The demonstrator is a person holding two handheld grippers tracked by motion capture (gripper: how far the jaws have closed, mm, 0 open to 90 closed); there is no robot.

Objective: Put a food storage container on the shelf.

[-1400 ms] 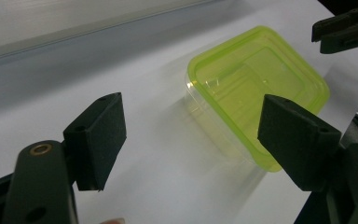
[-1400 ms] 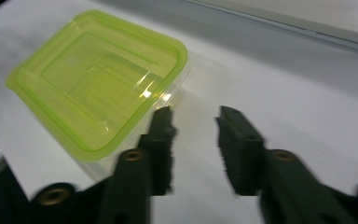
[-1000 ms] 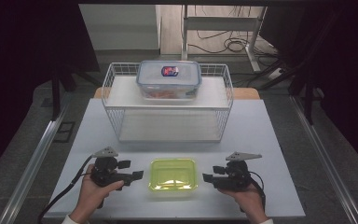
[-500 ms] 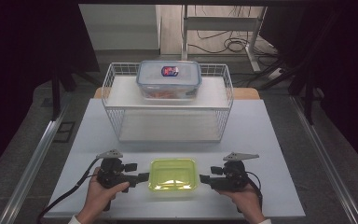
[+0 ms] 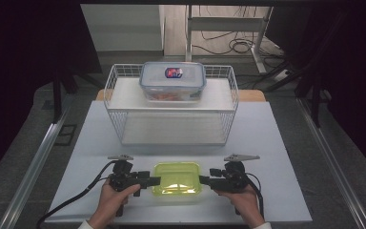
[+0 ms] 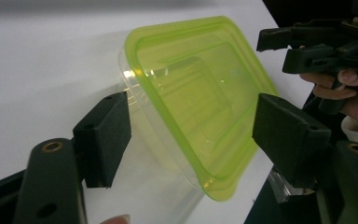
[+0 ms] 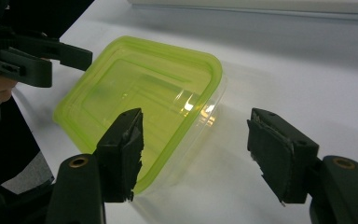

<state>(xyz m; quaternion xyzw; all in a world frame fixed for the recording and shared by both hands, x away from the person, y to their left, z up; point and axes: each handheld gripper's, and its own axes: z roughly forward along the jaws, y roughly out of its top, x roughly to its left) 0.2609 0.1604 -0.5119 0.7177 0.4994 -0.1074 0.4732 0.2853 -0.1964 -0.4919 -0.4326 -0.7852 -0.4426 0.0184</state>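
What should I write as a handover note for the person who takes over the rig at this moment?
Left gripper: open, at the left end of the green-lidded container, jaws on either side of it, not closed.
Right gripper: open, at the container's right end, one jaw over the lid edge, nothing held.
The container sits on the white table, near its front edge, lid on.
A second container with a clear lid rests on top of the wire rack behind.
Done: both grippers are placed.
Left, probably: close both and lift the green container.

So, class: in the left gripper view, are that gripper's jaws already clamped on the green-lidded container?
No: the left gripper has open jaws either side of the green-lidded container, gaps showing.
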